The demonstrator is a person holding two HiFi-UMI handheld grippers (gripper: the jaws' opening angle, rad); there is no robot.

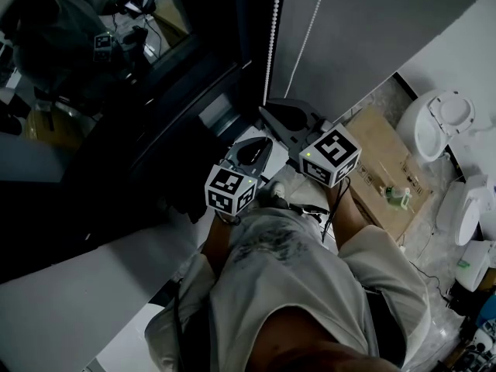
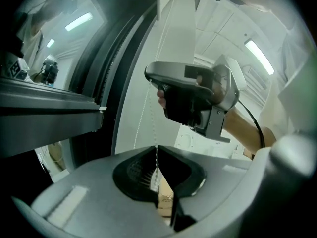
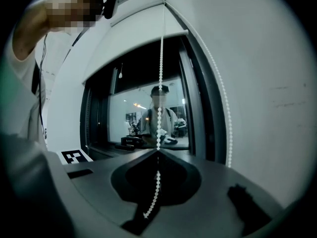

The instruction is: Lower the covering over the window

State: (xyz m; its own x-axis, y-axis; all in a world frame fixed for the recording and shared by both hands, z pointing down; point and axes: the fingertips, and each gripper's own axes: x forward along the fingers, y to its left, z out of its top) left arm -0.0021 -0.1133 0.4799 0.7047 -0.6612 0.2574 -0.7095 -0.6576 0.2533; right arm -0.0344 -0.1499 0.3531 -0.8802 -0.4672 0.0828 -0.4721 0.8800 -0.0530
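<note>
Both left tongs (image 2: 157, 148) and right tongs (image 3: 158, 150) are clamped on the bead chain (image 3: 161, 58).

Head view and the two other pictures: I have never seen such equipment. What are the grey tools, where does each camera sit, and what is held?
No robot here: a person holds a two-jaw gripper in each hand. The head view is from a camera on the person's head, looking down. The other pictures are from cameras riding on the left gripper and the right gripper, looking along their jaws. Both grippers are shut on the white bead chain beside the dark window.
</note>
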